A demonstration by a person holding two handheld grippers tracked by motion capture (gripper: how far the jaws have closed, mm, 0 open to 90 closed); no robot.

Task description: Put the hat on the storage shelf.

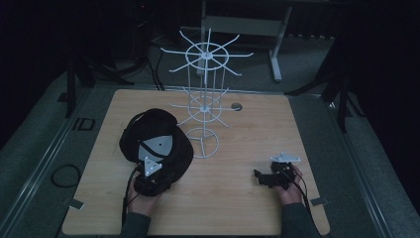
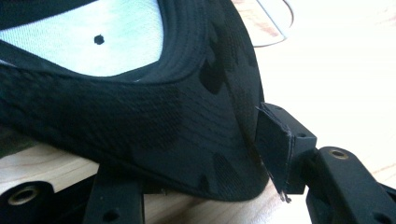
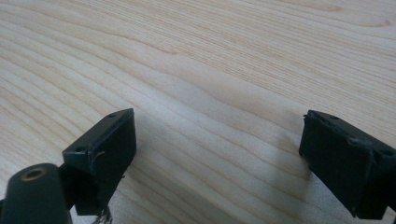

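Observation:
A black cap lies on the wooden table at the left, its pale lining turned up. My left gripper reaches into its near edge from below. In the left gripper view the camouflage-patterned brim runs between the jaws of the left gripper. The right pad stands at the brim's edge and the other jaw is hidden under the brim; the jaws stand wide. My right gripper rests low at the table's right, open, with bare wood between the jaws of the right gripper.
A white wire display rack with two tiers of spoke hooks stands on a ring base at the table's middle, just right of the cap. A grommet hole sits behind it. Dark floor and stands surround the table.

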